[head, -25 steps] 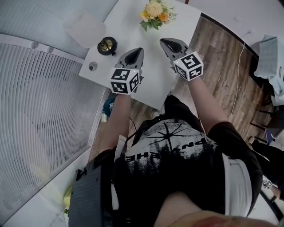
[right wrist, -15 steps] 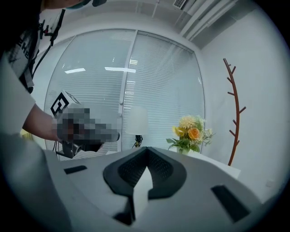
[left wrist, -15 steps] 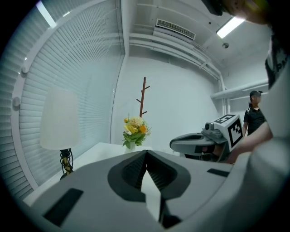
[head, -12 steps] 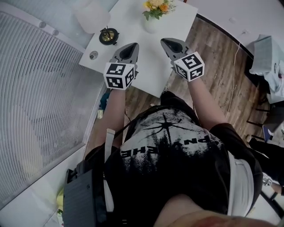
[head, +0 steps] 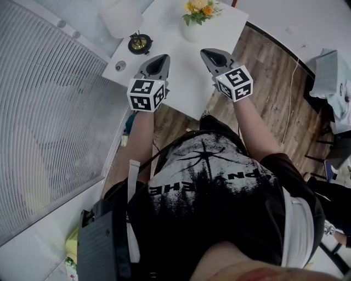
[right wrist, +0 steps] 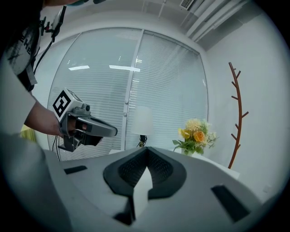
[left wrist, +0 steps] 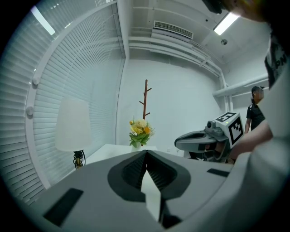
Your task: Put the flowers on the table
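Observation:
Yellow and orange flowers stand in a white vase at the far end of the white table. My left gripper and right gripper hover side by side over the table's near part, well short of the vase. Both are shut and hold nothing. In the left gripper view the jaws meet at a point, with the flowers far ahead and the right gripper alongside. In the right gripper view the jaws are also together, with the flowers ahead on the right.
A lamp with a white shade and a dark base stands at the table's left, beside a small round object. Blinds fill the left. A bare wooden coat stand rises behind the table. Another person stands at the right.
Both grippers have drifted a little further over the table and slightly up, still shut and empty. The flowers have stayed on the table and now sit nearer the head view's top edge.

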